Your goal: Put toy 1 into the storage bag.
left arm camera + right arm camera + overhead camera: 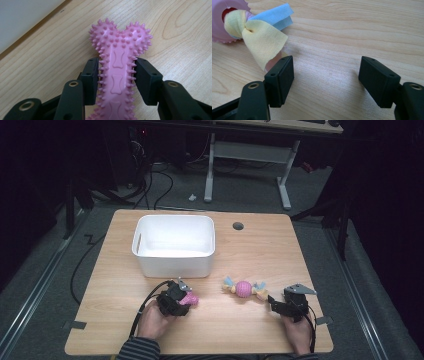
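Note:
A pink spiky bone toy (190, 299) lies on the wooden table (260, 245) near its front left. My left gripper (183, 295) is shut on its shaft; in the left gripper view both black pads (91, 77) press the spikes of the bone (117, 47), whose knobbed end sticks out ahead. A pink ball toy with yellow and blue cloth tails (243, 288) lies right of centre. My right gripper (273, 302) stands open just right of it. In the right gripper view the yellow tail (259, 37) hangs beside the left pad (283, 77), and bare wood lies between the jaws.
A white plastic bin (174, 262) stands behind the left gripper, at the table's back left. A round cable hole (238, 226) sits near the far edge. A desk frame and cables stand on the floor beyond the table.

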The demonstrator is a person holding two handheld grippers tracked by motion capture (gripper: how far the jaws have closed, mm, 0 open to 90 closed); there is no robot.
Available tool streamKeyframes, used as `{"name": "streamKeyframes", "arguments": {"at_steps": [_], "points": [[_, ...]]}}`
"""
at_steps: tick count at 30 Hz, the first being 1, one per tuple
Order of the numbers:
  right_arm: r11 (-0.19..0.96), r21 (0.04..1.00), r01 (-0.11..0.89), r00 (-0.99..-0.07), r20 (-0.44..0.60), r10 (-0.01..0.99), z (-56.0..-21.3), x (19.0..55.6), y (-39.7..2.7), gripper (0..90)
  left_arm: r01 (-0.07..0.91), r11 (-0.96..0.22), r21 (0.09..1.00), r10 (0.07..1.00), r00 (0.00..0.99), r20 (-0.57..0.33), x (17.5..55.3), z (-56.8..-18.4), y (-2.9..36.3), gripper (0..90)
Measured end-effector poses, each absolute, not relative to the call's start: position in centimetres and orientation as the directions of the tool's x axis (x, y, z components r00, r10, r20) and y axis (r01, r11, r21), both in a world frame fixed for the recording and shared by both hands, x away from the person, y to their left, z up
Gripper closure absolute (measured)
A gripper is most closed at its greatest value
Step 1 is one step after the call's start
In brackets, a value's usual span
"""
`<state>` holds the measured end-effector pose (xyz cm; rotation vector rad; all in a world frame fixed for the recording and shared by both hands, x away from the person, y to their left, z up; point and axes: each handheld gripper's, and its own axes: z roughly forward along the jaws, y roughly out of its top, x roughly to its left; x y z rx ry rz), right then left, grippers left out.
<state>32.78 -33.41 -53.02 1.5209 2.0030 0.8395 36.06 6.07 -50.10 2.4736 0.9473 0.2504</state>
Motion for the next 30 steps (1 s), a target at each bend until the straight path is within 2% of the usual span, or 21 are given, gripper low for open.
{"name": "streamKeyframes", "arguments": {"at_steps": [14,30], "points": [[0.194,0.721,0.665,-0.263,-0.017,0.965,-53.0,32.9,-33.4,28.6,0.542,-0.677,0.498,0.64,0.768,0.033,35.8,-50.0,5.9,59.3],[0.194,0.72,0.666,-0.265,-0.015,0.964,-53.0,32.8,-33.4,28.4,0.511,-0.625,0.59,0.641,0.768,0.014,35.7,-46.6,6.7,59.6]]}}
